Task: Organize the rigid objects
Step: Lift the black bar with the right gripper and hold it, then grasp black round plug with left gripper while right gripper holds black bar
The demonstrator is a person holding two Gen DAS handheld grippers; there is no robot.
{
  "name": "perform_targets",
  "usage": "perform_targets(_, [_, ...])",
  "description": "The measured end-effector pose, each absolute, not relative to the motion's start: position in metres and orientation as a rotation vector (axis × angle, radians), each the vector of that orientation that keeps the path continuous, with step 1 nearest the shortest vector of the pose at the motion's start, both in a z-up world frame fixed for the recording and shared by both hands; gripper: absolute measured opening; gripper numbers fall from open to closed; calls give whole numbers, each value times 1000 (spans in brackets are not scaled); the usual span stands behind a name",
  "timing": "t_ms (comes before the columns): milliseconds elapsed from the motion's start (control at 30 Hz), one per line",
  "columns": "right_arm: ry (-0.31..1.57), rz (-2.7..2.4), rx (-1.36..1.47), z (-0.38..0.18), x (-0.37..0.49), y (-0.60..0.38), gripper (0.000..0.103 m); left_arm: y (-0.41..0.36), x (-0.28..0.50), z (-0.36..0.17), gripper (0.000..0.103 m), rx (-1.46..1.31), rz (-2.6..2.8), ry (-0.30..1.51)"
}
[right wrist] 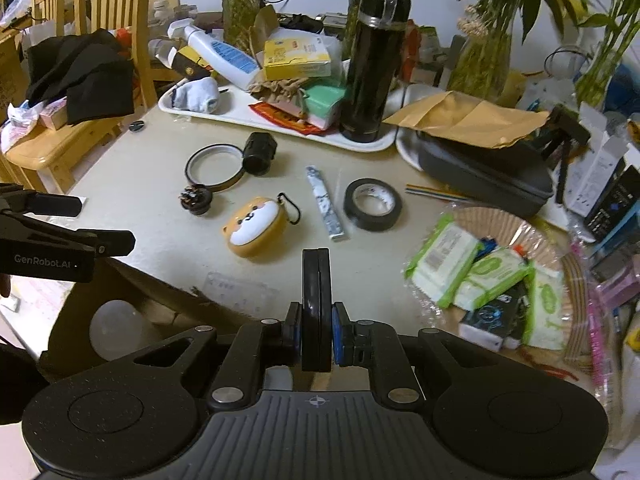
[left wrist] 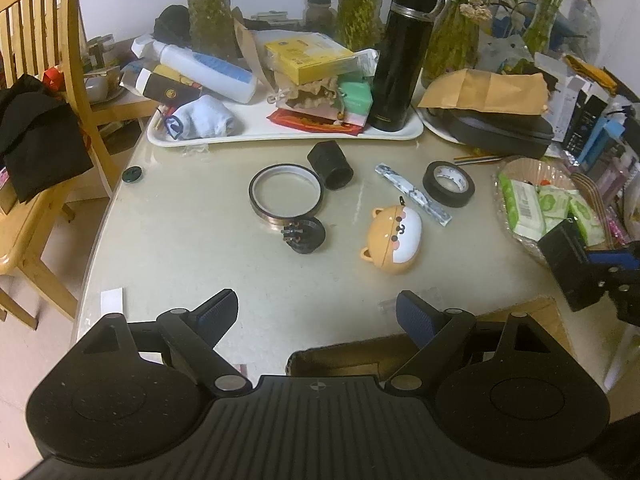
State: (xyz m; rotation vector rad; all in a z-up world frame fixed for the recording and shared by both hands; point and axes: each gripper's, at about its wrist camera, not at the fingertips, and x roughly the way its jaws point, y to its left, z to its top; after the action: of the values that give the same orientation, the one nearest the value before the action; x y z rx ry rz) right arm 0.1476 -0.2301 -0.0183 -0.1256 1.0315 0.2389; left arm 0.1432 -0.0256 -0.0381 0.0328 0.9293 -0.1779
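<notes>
Loose items lie on the beige table (left wrist: 200,248): a thin tape ring (left wrist: 285,194), a black cylinder (left wrist: 331,165), a black plug part (left wrist: 303,234), an orange dog-shaped case (left wrist: 394,236), a patterned stick (left wrist: 412,193) and a black tape roll (left wrist: 448,183). My left gripper (left wrist: 316,314) is open and empty above the near table edge. My right gripper (right wrist: 316,334) is shut on a flat black disc-shaped object (right wrist: 317,304), held upright above the near edge. An open cardboard box (right wrist: 132,312) with a white bulb (right wrist: 114,330) sits below the left gripper (right wrist: 60,236).
A white tray (left wrist: 280,136) at the back holds a black flask (left wrist: 404,56), bottles and boxes. A grey case (left wrist: 504,132) under a brown envelope and a wicker basket (right wrist: 576,280) of wipe packs stand at the right. A wooden chair (left wrist: 48,92) with black cloth stands at the left.
</notes>
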Motion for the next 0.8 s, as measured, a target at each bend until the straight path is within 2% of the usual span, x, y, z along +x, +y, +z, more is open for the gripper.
perform_targets(333, [1024,217,-158,-17,148,-236,17,-35,170,-43,87,79,-167,925])
perform_targets(800, [1071,211,-115,-29,155,-250,17,-44,244,-86,87,98,-147,1050])
